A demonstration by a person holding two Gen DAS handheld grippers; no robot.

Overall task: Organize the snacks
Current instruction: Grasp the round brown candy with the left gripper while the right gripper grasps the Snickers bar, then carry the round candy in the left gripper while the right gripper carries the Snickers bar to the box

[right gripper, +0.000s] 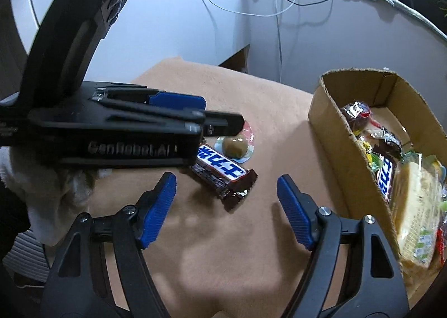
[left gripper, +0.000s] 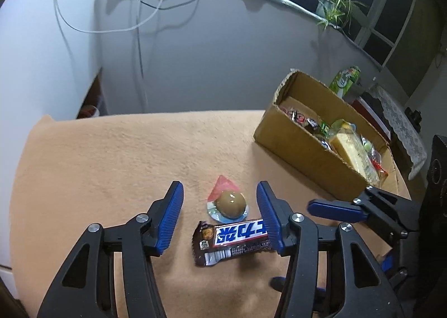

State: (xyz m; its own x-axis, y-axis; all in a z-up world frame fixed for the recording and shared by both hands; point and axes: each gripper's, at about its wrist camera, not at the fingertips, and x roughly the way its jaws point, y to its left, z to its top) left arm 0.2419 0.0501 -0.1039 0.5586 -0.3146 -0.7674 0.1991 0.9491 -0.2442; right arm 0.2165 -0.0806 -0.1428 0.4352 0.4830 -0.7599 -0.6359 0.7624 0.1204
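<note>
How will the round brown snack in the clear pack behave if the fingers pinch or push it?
The round brown snack looks domed and glossy, so pads may slip off. Its flat clear seal rim lies on the cloth, so it probably slides rather than rolls. It looks small and likely light.

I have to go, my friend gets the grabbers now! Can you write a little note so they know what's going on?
Left gripper: open, empty, jaws either side of the wrapped egg and chocolate bar.
Right gripper: open, empty, just short of the same bar.
Both snacks lie touching on the tan cloth.
Done: the cardboard box already holds several snacks.
Left: put the bar and the egg into the box.
</note>
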